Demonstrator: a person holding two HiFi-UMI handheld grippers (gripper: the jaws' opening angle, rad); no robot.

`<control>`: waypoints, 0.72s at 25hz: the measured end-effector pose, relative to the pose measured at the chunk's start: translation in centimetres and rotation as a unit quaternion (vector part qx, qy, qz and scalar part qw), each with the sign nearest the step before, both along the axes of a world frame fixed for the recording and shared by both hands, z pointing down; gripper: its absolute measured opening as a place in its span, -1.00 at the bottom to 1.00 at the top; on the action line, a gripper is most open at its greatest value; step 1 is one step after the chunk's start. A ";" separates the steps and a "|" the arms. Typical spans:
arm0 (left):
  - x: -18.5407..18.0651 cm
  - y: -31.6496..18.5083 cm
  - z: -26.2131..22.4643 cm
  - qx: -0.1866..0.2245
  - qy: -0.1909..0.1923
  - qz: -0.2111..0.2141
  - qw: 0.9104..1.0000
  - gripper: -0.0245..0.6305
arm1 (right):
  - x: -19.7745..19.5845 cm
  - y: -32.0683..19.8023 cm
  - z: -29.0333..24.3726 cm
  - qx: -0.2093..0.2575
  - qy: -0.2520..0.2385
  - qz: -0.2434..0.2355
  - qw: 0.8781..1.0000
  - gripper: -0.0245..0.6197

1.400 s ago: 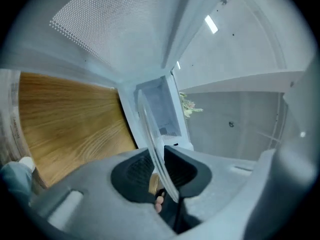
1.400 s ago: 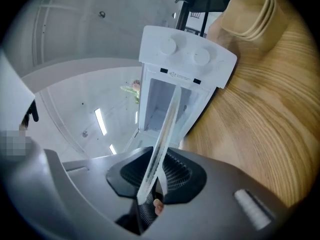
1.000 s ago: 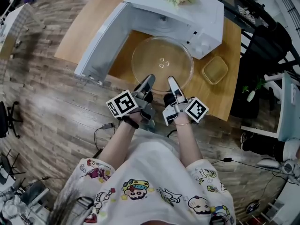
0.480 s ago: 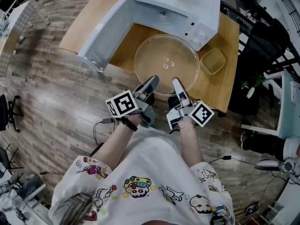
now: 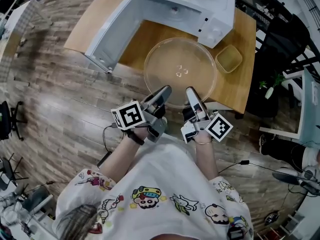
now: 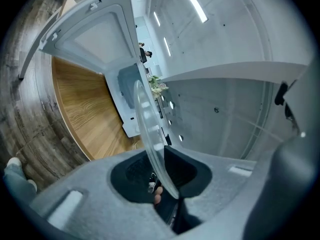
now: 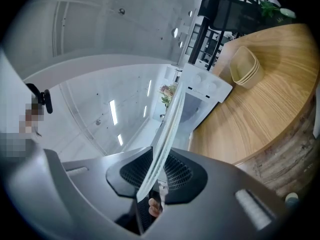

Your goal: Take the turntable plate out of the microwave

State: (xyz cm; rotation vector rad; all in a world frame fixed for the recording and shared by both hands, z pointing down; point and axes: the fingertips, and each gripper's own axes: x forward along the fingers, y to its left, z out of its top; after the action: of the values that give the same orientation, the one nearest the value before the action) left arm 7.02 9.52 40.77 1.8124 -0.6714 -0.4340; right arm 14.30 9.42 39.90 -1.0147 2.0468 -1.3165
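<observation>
Left gripper and right gripper clamp the near rim of the turntable plate, outside the microwave; keep both level so it cannot tip

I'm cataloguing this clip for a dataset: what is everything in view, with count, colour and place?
table: one, light wood
microwave: one, white, far side of table, door open to the left
flowers: one bunch, green and pale, on the microwave
turntable plate: one, clear glass, outside the microwave, over the table
container: one, tan, on the table right of the plate
floor: grey-brown planks, around the table
left gripper: one, grey, shut on the plate's near rim
right gripper: one, grey, shut on the near rim beside it
shirt: one, white with cartoon prints, bottom of head view
</observation>
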 end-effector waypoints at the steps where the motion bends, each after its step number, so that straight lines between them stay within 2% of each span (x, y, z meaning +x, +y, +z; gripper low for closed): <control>1: -0.2 0.2 -0.1 0.001 -0.001 0.004 1.000 -0.75 | -0.2 0.2 -0.1 0.000 0.001 0.000 1.000 -0.69; 8: -1.5 0.6 -0.8 0.004 -0.009 0.022 1.000 -0.74 | -1.5 0.7 -0.6 -0.004 0.003 0.001 1.000 -0.68; 18: -3.5 0.7 -1.1 0.008 -0.014 0.025 1.000 -0.74 | -3.4 0.6 -1.0 -0.001 0.002 -0.008 1.000 -0.67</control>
State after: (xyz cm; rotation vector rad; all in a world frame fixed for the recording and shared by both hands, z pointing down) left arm 3.57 10.22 39.68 1.8491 -0.6411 -0.3821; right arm 10.90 10.04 38.87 -1.0041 2.0628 -1.3253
